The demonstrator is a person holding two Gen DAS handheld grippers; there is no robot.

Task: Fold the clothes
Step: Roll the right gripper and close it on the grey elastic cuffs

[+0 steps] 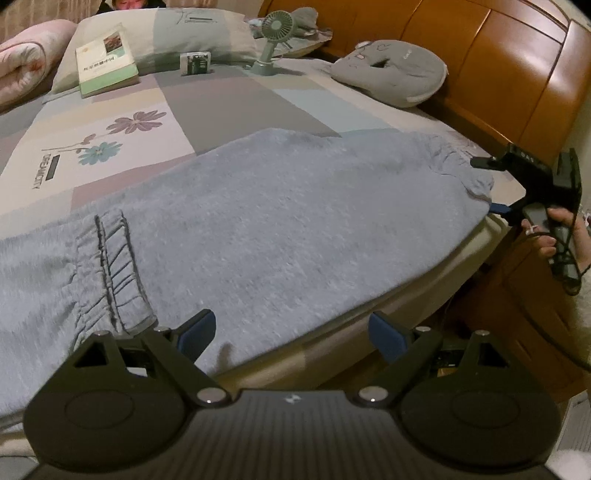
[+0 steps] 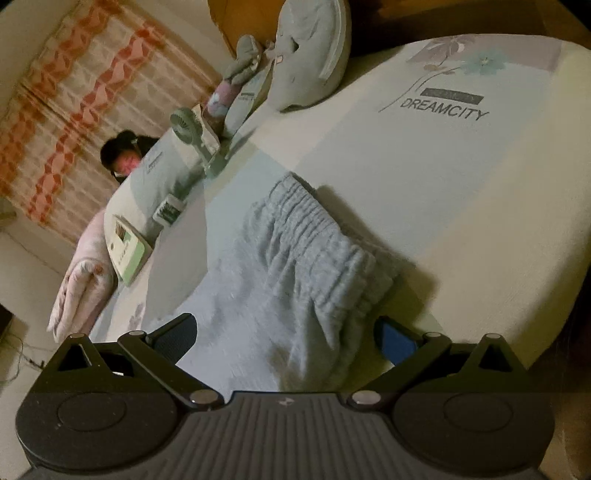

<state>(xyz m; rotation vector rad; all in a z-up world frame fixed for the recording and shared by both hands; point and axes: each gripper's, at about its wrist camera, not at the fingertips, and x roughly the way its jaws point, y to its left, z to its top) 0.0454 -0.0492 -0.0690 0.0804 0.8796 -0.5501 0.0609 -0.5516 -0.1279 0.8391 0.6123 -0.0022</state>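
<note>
A pair of light blue fleece trousers [image 1: 280,206] lies flat along the near edge of the bed [image 1: 229,96]. Its gathered waistband [image 2: 317,243] is at the right end, the ribbed cuffs [image 1: 114,266] at the left. My left gripper [image 1: 291,332] is open, its jaws straddling the trousers' near edge beside the cuffs. My right gripper [image 2: 288,336] is open, with the waistband corner between its jaws. It also shows in the left wrist view [image 1: 491,184], held by a hand at the waistband end.
At the head of the bed are a pillow [image 1: 177,33], a book [image 1: 105,61], a small box [image 1: 195,63], a green desk fan [image 1: 273,37] and a grey cushion [image 1: 391,72]. A wooden headboard [image 1: 498,62] runs on the right. A rolled pink quilt [image 1: 22,70] lies far left.
</note>
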